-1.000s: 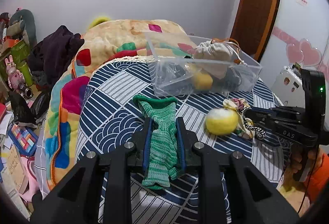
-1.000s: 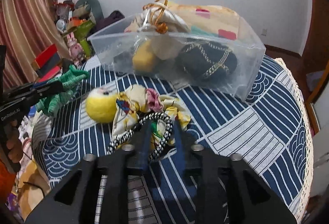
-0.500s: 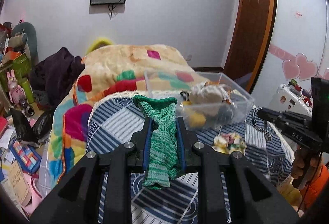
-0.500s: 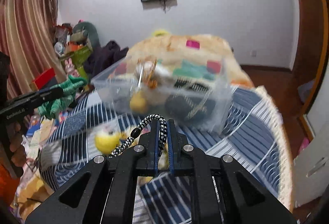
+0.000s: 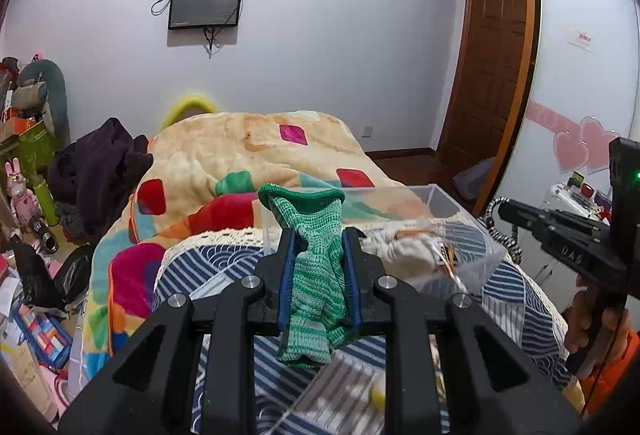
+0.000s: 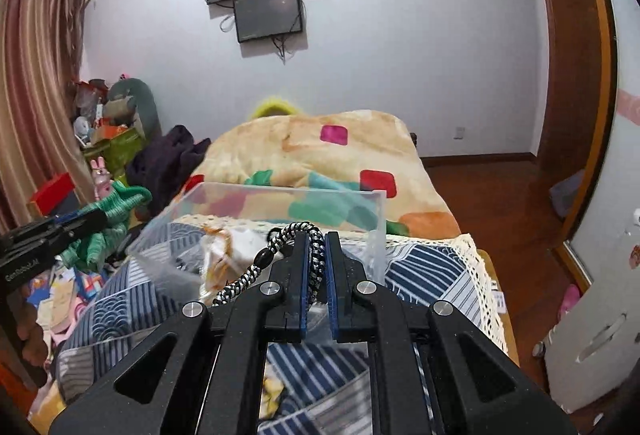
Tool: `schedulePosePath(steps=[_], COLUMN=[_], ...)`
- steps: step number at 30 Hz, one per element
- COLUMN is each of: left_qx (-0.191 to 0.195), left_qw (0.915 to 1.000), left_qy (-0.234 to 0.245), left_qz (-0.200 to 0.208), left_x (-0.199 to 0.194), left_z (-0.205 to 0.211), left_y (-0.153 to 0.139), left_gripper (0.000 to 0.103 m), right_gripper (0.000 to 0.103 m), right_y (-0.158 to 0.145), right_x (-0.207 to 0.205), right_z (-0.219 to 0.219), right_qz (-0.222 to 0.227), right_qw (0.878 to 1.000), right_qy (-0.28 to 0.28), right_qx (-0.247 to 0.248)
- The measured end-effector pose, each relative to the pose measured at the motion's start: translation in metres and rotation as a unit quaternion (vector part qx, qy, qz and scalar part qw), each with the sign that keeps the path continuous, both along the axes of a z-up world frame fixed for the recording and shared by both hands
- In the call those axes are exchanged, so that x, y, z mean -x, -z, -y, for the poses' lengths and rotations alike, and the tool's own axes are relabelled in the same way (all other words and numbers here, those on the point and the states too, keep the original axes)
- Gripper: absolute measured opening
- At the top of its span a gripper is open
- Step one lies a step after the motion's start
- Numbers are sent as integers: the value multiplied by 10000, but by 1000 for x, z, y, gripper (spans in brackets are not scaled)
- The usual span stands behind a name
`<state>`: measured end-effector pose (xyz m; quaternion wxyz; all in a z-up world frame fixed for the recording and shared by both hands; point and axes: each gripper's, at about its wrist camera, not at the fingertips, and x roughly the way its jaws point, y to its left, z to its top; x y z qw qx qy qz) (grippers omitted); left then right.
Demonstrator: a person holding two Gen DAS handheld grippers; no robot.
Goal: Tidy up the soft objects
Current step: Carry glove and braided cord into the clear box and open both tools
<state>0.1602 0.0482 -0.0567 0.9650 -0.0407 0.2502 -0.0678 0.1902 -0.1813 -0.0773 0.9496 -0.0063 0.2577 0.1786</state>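
Observation:
My left gripper point(image 5: 318, 235) is shut on a green knitted sock point(image 5: 316, 275) and holds it up in the air, just before the clear plastic bin point(image 5: 436, 195). My right gripper point(image 6: 316, 239) is shut on a black-and-white braided cord point(image 6: 256, 267), raised over the near side of the same bin point(image 6: 280, 195). The bin holds a beige drawstring pouch point(image 5: 408, 255) and other soft items. The sock and left gripper also show at the left of the right wrist view point(image 6: 116, 211). The right gripper shows at the right of the left wrist view point(image 5: 504, 209).
The bin stands on a round table with a blue-and-white patterned cloth point(image 6: 424, 267). A bed with a colourful blanket point(image 5: 248, 147) lies behind. Cluttered toys and boxes point(image 5: 28, 171) fill the floor at left. A wooden door point(image 5: 488, 75) stands at right.
Both grippers have risen from the tabletop with their loads and moved towards the bin. The yellow plush and floral scrunchie stayed on the table and dropped out of view.

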Motion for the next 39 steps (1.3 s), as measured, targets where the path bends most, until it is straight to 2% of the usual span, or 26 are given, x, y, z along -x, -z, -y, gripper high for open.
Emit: schedulePosePath(steps=[11,18,22,24,28,33,36,39], left_qx=[-13,-262,-123,-57,4,-149,-145,-76], left_qw=[9988,9972,9969,9965,9967,9973,9976,9981], left_qy=[182,252,264,257,186,131,155,181], left_qz=[-461,-646,-738,-793,-792,-702,-659,-583], left_x=[-49,-61,-63,-63,-60,-49,-43,-35], left_z=[20,31,27,25,21,23,23,22], left_y=[24,38,40,41,42,39,34,26], left_gripper=[22,22,23,27,37,49,50,53], right_gripper=[7,7,7,8,14,25,30,43], right_y=[18,29,32,33,33,25,18,8], right_x=[-33,-44,-44,-45,-43,-32,-24,-15], right_z=[-12,-18,-18,-19,-16,-12,-9,-7], right_qz=[-435,-661,-801,-843,-957,-810,-681,-523], right_qw=[9977,9947,9929,9921,9919,9938,9953,9969], right_qy=[163,130,91,77,-73,-159,-185,-235], right_qx=[497,776,879,930,829,741,664,544])
